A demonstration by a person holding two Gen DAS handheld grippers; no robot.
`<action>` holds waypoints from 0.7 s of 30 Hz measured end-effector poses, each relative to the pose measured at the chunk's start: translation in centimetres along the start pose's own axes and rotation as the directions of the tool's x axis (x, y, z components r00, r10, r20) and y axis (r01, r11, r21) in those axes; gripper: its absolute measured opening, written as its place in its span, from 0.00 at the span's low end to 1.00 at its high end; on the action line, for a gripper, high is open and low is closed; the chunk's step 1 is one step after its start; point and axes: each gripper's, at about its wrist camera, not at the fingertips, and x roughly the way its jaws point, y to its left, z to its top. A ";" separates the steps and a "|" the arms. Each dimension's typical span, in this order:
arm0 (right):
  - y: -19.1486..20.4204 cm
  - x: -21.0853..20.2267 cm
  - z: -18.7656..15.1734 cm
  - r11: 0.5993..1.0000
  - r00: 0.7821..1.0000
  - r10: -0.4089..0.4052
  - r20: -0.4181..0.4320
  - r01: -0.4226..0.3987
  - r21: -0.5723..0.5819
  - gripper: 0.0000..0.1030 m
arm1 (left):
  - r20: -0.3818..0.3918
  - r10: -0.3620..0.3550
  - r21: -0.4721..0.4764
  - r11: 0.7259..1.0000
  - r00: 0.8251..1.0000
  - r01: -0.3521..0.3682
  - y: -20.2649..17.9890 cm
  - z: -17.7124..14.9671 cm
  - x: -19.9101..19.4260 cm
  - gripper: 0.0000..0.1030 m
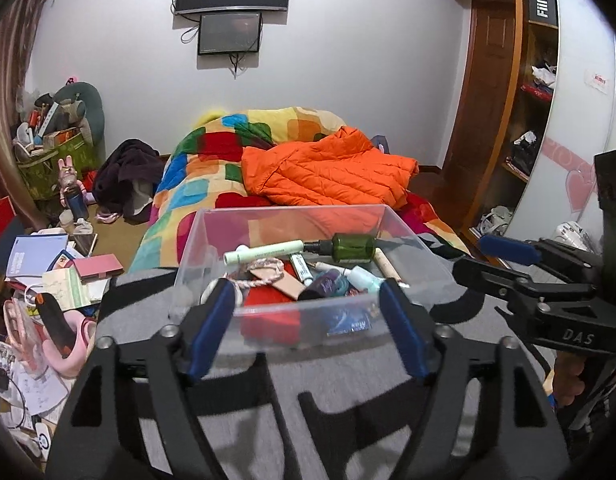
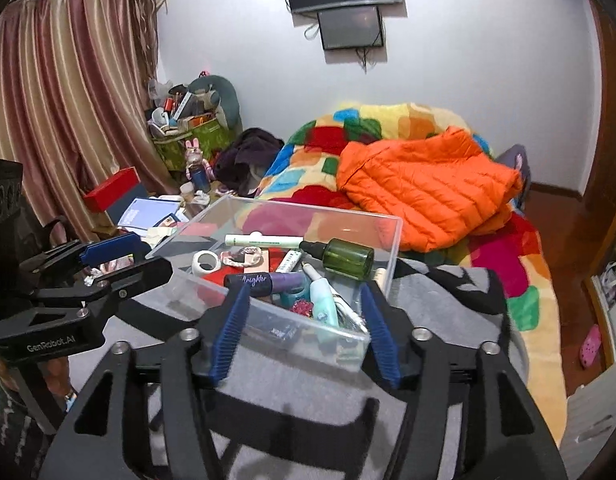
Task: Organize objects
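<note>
Orange puffer jacket (image 1: 328, 168) on a multicoloured block-pattern blanket (image 1: 211, 160); green glass bottle (image 1: 354, 247) in a clear bin (image 1: 291, 216).

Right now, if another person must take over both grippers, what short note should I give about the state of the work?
Left gripper: jaws open, empty, before the clear box.
Right gripper: jaws open, empty, at the box's near corner.
The box sits on a grey cloth on the bed and holds a green bottle, pale green tube, purple tube, tape roll.
Done: nothing visibly sorted.
Left: organize everything.
</note>
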 end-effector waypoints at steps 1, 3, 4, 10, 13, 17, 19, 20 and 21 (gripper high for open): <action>0.3 -0.5 -0.4 1.000 1.000 -0.006 0.012 0.006 -0.009 0.62 | 0.004 0.000 -0.003 1.000 1.000 0.000 -0.1 -0.2 -0.2 0.82; 0.6 -1.1 -0.9 1.000 1.000 -0.015 0.025 0.016 -0.018 0.70 | 0.015 0.008 -0.006 1.000 1.000 -0.008 -0.4 -0.9 -0.9 0.89; 0.7 -1.5 -1.2 1.000 0.999 -0.024 0.035 0.025 -0.019 0.76 | 0.020 0.013 -0.001 1.000 1.000 -0.013 -0.6 -1.2 -1.1 0.90; 1.0 -2.1 -2.9 0.999 0.998 -0.047 0.041 0.047 -0.010 0.83 | 0.035 0.035 0.024 0.999 0.999 -0.036 -2.0 -3.1 -2.1 0.94; 0.7 -2.0 -3.6 0.999 0.999 -0.043 0.026 0.043 0.008 0.83 | 0.041 0.039 0.019 0.999 0.998 -0.040 -2.3 -3.7 -2.4 0.95; 0.4 -1.7 -4.4 0.999 0.999 -0.034 0.014 0.034 0.023 0.83 | 0.049 0.045 0.016 0.999 0.998 -0.046 -2.5 -4.2 -2.5 0.95; 0.4 -1.6 -4.7 0.999 0.999 -0.034 0.010 0.034 0.023 0.83 | 0.045 0.048 0.011 0.999 0.998 -0.049 -2.4 -4.3 -2.3 0.96; 0.4 -1.6 -4.7 0.999 0.999 -0.034 0.009 0.034 0.022 0.83 | 0.043 0.049 0.008 0.999 0.998 -0.049 -2.3 -4.4 -2.2 0.96; 0.4 -1.6 -4.7 0.999 0.999 -0.033 0.008 0.033 0.022 0.83 | 0.041 0.049 0.004 0.999 0.998 -0.049 -2.2 -4.5 -2.2 0.96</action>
